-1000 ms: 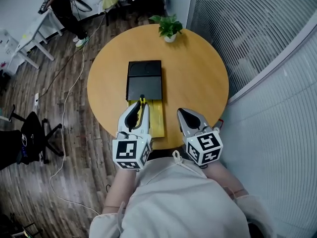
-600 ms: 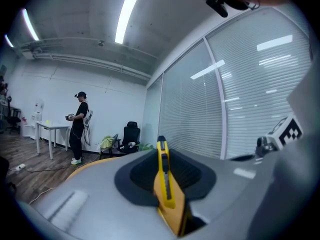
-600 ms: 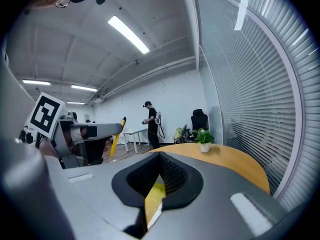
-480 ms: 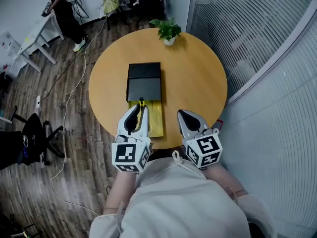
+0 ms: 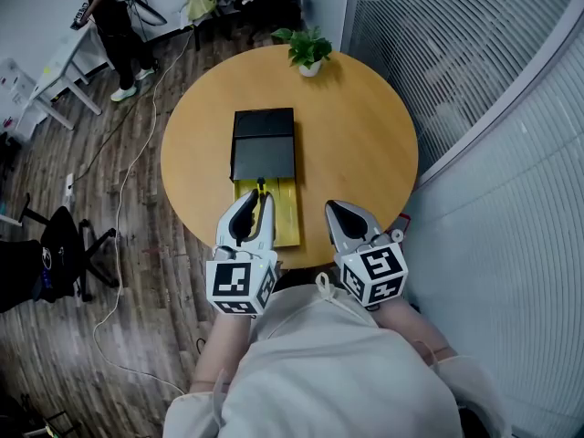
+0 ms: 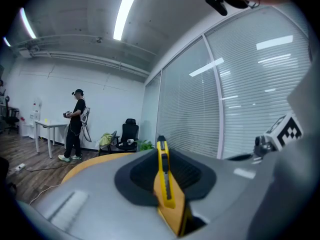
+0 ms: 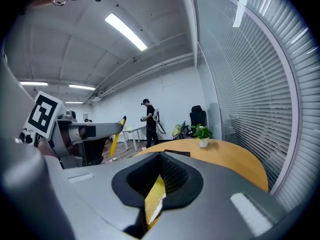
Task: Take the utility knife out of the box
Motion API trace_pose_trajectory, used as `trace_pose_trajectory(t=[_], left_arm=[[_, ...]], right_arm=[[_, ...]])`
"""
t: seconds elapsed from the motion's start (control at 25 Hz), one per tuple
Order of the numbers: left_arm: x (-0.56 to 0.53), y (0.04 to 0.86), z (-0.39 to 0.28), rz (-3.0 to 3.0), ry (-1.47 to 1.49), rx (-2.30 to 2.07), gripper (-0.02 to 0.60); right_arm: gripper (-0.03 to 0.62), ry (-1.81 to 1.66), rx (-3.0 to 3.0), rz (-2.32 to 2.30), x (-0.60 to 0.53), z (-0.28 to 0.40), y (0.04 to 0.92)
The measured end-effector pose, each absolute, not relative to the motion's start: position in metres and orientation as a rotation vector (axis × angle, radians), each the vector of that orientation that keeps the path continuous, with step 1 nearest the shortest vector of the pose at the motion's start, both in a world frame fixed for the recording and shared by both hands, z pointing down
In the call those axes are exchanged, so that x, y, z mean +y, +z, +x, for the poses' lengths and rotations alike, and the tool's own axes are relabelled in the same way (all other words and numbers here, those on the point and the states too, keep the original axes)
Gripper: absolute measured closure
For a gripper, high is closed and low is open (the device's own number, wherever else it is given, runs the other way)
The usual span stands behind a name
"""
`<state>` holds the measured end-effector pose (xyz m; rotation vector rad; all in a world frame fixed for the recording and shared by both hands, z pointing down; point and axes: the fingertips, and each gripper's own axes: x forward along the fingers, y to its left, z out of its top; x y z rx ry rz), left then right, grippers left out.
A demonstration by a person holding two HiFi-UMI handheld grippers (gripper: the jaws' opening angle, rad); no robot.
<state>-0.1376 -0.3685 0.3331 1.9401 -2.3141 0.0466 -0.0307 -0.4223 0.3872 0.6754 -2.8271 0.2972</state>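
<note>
A black box (image 5: 265,144) lies on the round wooden table (image 5: 365,144), with a yellow tray (image 5: 286,217) slid out of its near end. My left gripper (image 5: 259,199) hovers over the tray's left side, shut on the yellow and black utility knife (image 5: 260,187). In the left gripper view the knife (image 6: 165,184) stands clamped between the jaws, tip pointing forward. My right gripper (image 5: 332,206) is just right of the tray at the table's near edge, jaws together. A yellow sliver shows through their slit in the right gripper view; I cannot tell what it is.
A potted plant (image 5: 308,51) stands at the table's far edge. A glass wall with blinds (image 5: 474,71) runs along the right. On the wooden floor to the left are an office chair (image 5: 64,245), a cable and a white desk (image 5: 55,71), with a person (image 5: 109,12) beside it.
Both grippers keep their places, the left still shut on the knife. The person in the background has stepped a little to the left.
</note>
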Motion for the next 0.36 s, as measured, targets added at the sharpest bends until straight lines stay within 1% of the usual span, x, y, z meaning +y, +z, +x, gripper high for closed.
trace_pose_trajectory(t=[0.36], left_arm=[[-0.3681, 0.3374, -0.1383, 1.95, 0.041, -2.291, 0.511]], right_arm=[[0.595, 0.31, -2.815, 0.688, -0.4225, -0.0338, 0.3889]])
